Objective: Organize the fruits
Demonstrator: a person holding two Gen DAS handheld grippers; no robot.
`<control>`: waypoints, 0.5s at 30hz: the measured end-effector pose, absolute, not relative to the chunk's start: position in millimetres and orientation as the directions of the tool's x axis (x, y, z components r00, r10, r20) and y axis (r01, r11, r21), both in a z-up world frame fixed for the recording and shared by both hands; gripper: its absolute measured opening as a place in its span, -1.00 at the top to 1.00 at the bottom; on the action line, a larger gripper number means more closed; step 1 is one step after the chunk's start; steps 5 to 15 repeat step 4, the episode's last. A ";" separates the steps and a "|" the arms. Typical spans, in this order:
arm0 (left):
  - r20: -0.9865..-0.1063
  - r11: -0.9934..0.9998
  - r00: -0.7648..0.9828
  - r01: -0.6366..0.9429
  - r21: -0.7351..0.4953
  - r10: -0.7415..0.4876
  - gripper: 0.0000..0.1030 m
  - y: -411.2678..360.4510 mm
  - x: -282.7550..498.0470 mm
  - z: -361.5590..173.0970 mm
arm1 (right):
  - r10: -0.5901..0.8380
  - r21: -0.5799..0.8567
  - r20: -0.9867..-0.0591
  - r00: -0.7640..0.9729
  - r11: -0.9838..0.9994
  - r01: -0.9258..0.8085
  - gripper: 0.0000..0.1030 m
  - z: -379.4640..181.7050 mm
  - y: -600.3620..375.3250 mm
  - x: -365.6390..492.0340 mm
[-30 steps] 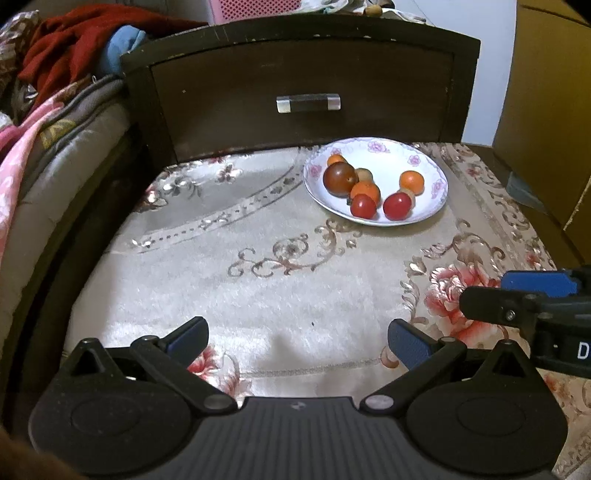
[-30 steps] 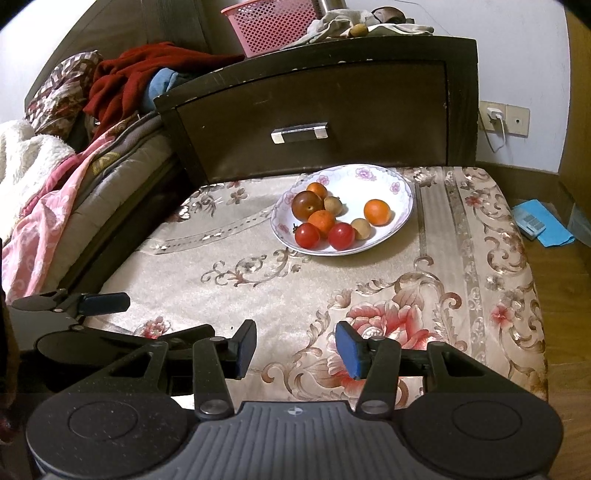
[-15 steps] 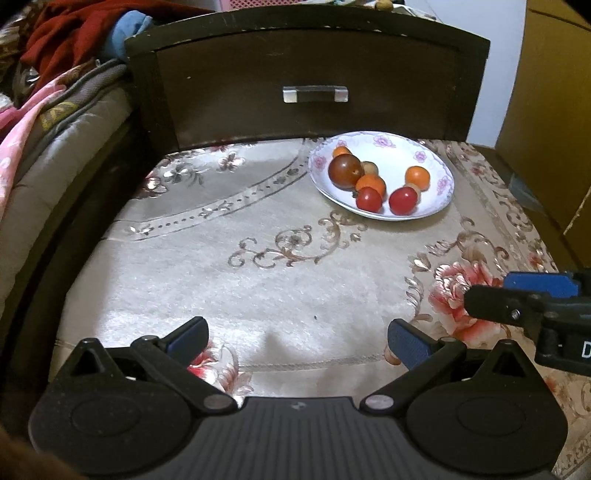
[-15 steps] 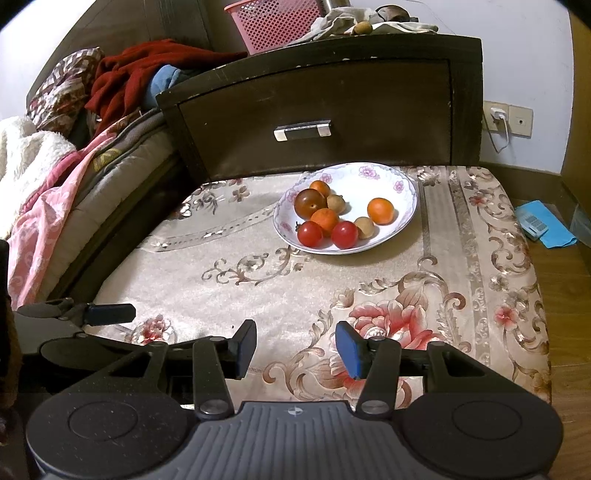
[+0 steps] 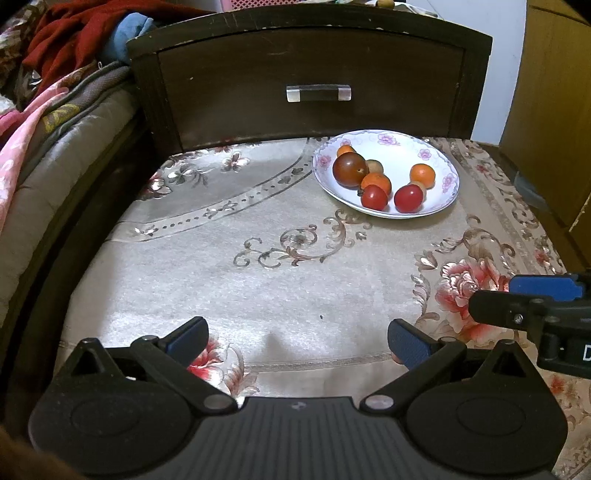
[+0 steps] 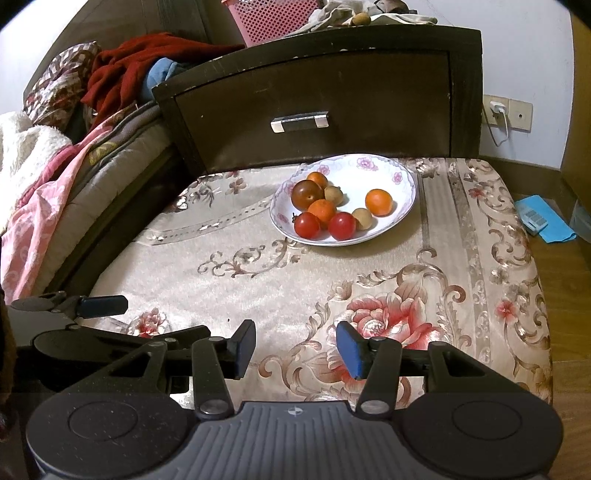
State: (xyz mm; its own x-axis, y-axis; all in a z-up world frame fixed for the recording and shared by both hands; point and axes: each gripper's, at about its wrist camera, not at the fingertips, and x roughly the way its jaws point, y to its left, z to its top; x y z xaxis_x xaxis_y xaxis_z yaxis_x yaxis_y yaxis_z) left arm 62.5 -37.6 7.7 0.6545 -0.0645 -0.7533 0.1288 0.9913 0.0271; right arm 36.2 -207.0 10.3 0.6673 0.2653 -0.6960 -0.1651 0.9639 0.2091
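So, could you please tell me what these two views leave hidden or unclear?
- Left wrist view: the right gripper is cut off by the frame's right edge.
- Left wrist view: the two small tan fruits are partly hidden behind other fruit in the plate.
- Right wrist view: the pink basket is cut off by the top edge.

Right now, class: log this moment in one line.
left gripper: open, empty | right gripper: open, empty | white floral plate: holds all fruit, untouched
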 end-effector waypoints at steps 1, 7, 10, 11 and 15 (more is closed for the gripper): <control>-0.752 0.992 0.657 0.125 0.031 -0.060 -1.00 -37.3 62.3 7.7 | 0.265 0.209 -0.697 0.667 0.964 -0.164 0.15 9.9 -206.8 36.2; -0.748 0.993 0.662 0.113 0.037 -0.048 -1.00 -36.0 62.7 7.5 | 0.263 0.207 -0.700 0.664 0.965 -0.163 0.15 8.9 -207.3 36.7; -0.748 0.993 0.662 0.113 0.037 -0.048 -1.00 -36.0 62.7 7.5 | 0.263 0.207 -0.700 0.664 0.965 -0.163 0.15 8.9 -207.3 36.7; -0.748 0.993 0.662 0.113 0.037 -0.048 -1.00 -36.0 62.7 7.5 | 0.263 0.207 -0.700 0.664 0.965 -0.163 0.15 8.9 -207.3 36.7; -0.748 0.993 0.662 0.113 0.037 -0.048 -1.00 -36.0 62.7 7.5 | 0.263 0.207 -0.700 0.664 0.965 -0.163 0.15 8.9 -207.3 36.7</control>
